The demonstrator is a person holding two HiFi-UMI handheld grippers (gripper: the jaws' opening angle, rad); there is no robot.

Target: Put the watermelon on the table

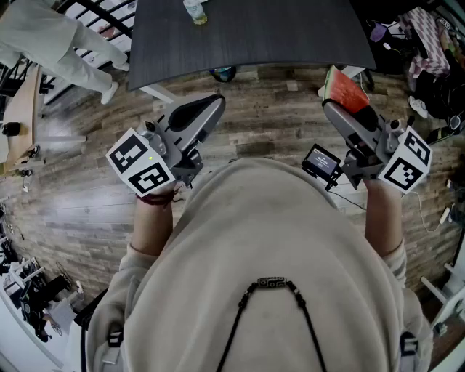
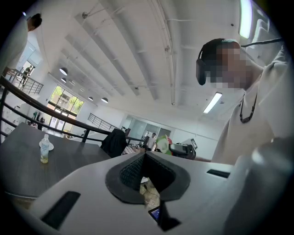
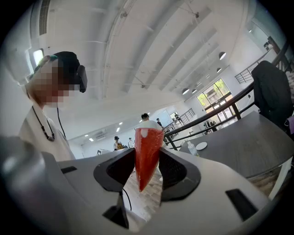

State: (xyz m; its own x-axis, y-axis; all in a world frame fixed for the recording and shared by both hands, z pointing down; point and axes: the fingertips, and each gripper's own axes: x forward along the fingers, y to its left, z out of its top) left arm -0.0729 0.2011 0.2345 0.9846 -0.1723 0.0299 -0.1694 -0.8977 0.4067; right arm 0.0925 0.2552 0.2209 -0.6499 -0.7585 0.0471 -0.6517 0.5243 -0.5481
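Wood-plank flooring [image 1: 276, 123] fills the head view, with a dark grey counter [image 1: 254, 36] along its upper edge.

The right gripper [image 1: 340, 103] is closed on the watermelon [image 1: 346, 89], a red wedge with a pale rind. In the right gripper view the wedge [image 3: 147, 149] is seen clamped between the two black pads [image 3: 172, 172], rind end up and point down, and the right gripper [image 3: 147, 170] is seen held level. The watermelon is carried in the air above the floor, short of the counter's near edge and close to its right corner; no contact with the counter is shown. A small lit screen [image 1: 321, 161] is mounted on the inner side of this gripper.

The left gripper [image 1: 209, 107] is held level over the floor, also short of the counter. In the left gripper view its pads [image 2: 131, 172] are seen brought together at the tips, and nothing is held between them [image 2: 144, 158].

A clear bottle [image 1: 195, 11] is stood on the counter, well apart from the watermelon; the same bottle [image 3: 193, 148] is seen beside a white disc [image 3: 201, 145]. A dark chair back [image 3: 271, 92] is seen at the counter's far side. A person in light clothing [image 1: 58, 43] is partly shown at the upper left of the head view.
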